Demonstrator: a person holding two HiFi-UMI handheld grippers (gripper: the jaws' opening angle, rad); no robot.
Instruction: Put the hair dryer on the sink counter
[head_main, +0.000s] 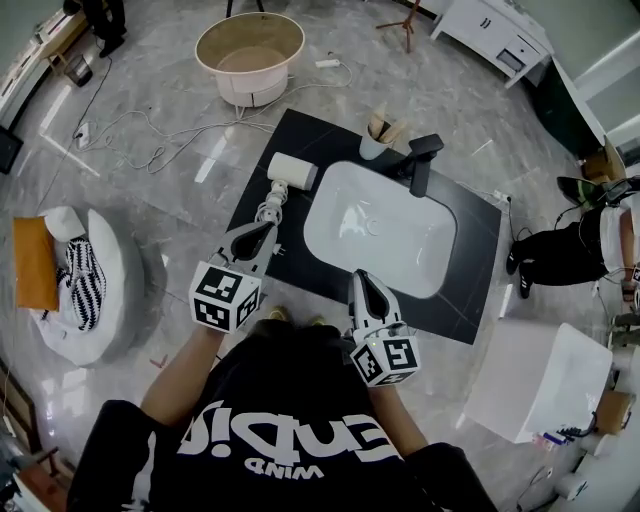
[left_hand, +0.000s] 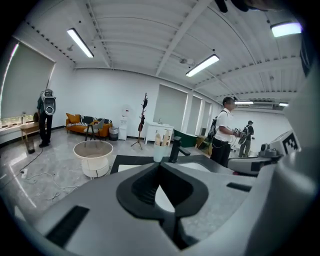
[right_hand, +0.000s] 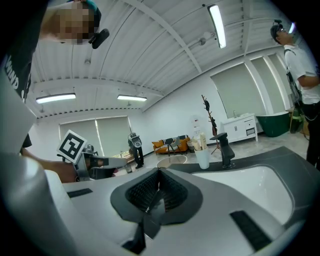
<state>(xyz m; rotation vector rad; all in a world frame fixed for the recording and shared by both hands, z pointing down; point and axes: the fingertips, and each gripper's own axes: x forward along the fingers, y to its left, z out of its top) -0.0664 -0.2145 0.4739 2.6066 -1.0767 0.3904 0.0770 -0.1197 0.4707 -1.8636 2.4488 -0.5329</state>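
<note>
Closest to the person, the left tongs (head_main: 262, 236) are shut tight with nothing between them. Their own view shows the two pads meeting at the tip (left_hand: 159, 172), with only pale basin visible through the gap behind. The right tongs (head_main: 360, 277) are closed and empty too, their ribbed pads together (right_hand: 159, 172). They sit over the worktop's near edge, level with the left pair and well apart from it.

Just ahead of the left tongs' tips lies the hair dryer (head_main: 284, 178), and it is ahead and to the left of the right tongs. It rests on its side on the dark worktop (head_main: 300, 135), its handle pointing back toward the left tongs and its white head farther off. From the head view I cannot tell whether the tips hang over the handle's end or lie short of it. The left gripper view does not show the dryer at all, so those tongs look to be raised clear of it.

Ahead of the right tongs is the white basin (head_main: 400, 240), and beyond it stand the black tap (head_main: 422, 160) and a cup (head_main: 374, 143).

By my reading the task is as good as done, since the dryer lies on the worktop beside the basin and neither pair grips it. At most the hands need to draw away.
</note>
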